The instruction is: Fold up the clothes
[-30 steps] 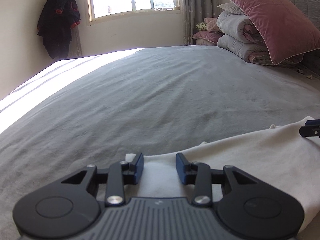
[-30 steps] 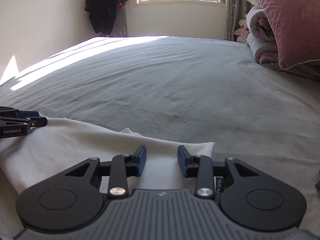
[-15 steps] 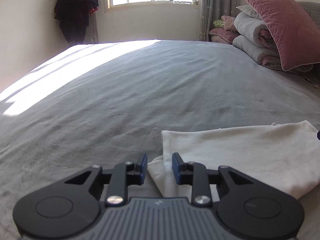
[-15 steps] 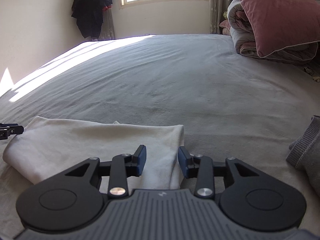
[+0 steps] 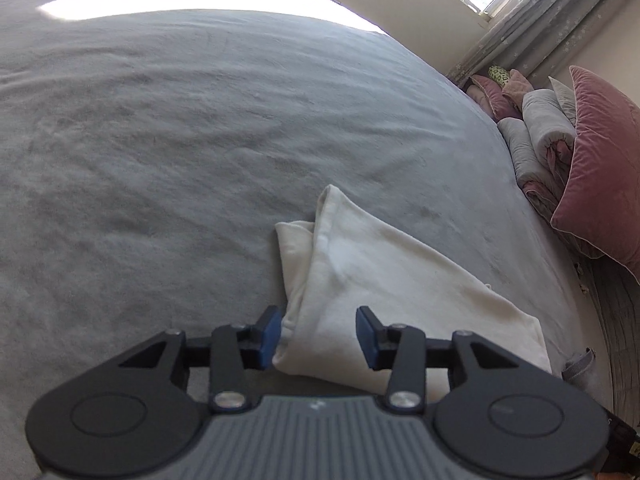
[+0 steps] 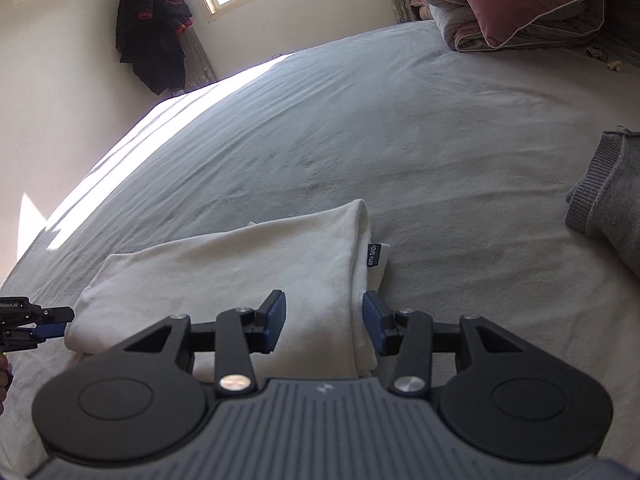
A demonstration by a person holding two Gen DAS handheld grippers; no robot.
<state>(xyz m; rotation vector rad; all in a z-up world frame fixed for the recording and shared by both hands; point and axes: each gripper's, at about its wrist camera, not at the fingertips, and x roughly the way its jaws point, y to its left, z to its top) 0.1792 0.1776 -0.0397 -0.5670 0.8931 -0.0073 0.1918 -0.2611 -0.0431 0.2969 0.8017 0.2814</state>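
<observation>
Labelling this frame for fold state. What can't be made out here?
- White garment: type unknown; near edge hidden behind the right claw in the right wrist view.
- Tag on it: print too small to read.
- Grey knit: cut off by the right edge.
- Left claw: its body hides the garment's near end in the left wrist view.

Cut off and covered

Grey knit garment [image 6: 604, 216] runs off the right edge; white cloth's [image 6: 248, 268] near edge lies behind the right gripper [image 6: 324, 322].
</observation>
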